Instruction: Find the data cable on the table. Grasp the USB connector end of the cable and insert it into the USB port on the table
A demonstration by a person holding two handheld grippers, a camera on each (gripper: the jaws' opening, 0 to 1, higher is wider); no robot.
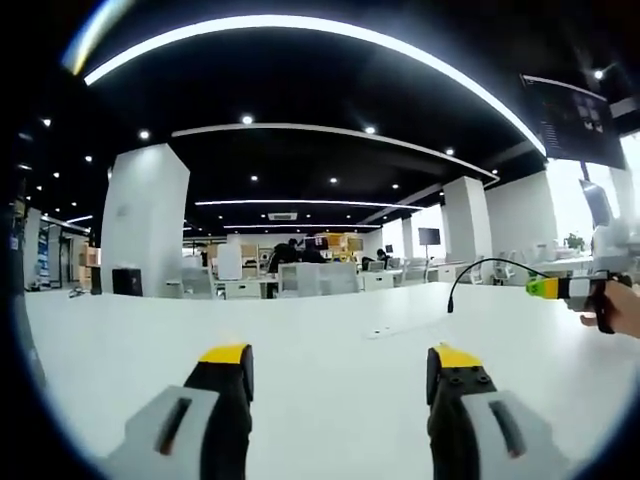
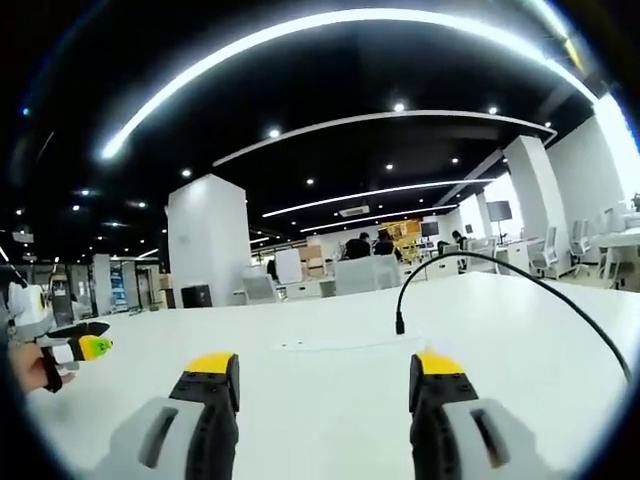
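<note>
A black data cable [image 2: 470, 256] arches above the white table [image 2: 300, 400], and its free end [image 2: 399, 325] hangs just over the tabletop, ahead of my right jaw. From there it runs off to the lower right, and what holds it up is hidden. My right gripper [image 2: 323, 365] is open with nothing between its jaws. My left gripper [image 1: 340, 360] is also open and empty, low over the table [image 1: 300, 400]. In the left gripper view the cable [image 1: 490, 263] curves from its end [image 1: 450, 306] toward the right gripper [image 1: 543, 288], which a hand holds at the right. A small flat white piece [image 1: 385, 331] lies on the table; in the right gripper view it [image 2: 330, 344] sits near the cable end.
The left gripper [image 2: 90, 347] shows at the far left of the right gripper view, in a hand. Behind the table's far edge stand a white pillar [image 1: 145, 220], office desks, chairs and seated people [image 2: 370, 245]. Bright windows are at the right.
</note>
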